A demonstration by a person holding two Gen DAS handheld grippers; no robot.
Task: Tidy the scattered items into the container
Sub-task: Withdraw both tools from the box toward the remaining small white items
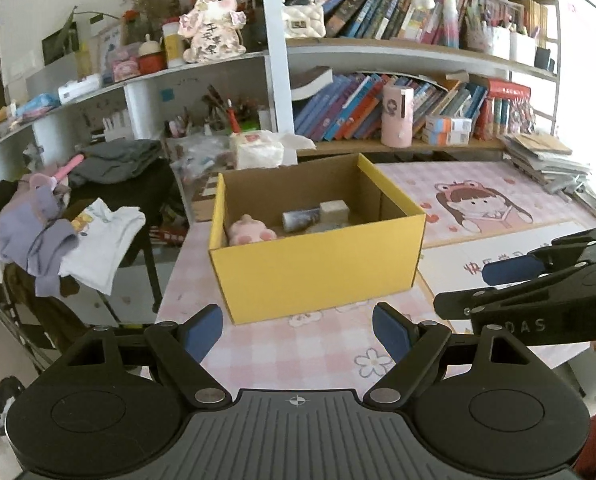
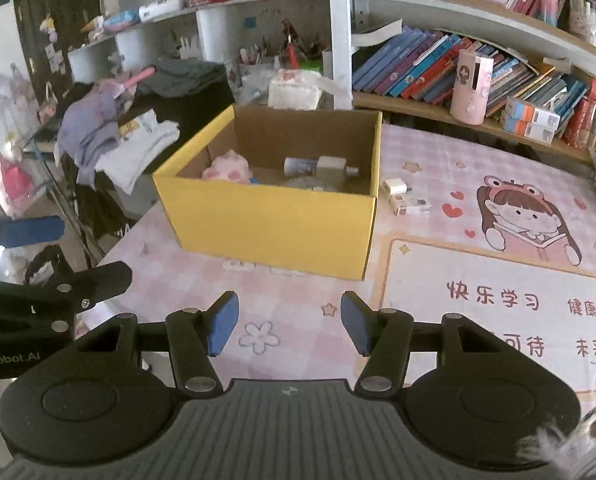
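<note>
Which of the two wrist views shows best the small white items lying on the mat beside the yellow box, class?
The right wrist view: the small white items lie in plain sight on the mat, just right of the yellow box. In the left wrist view the yellow box hides that spot, so they do not appear.

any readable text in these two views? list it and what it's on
"快乐学习" – desk mat
"enRobot.AI", start cut off – left gripper
"DAS", start hidden – right gripper
Further mat characters: cut off at the frame edge.
Plush figure, book spines: too small or blurred.
</note>
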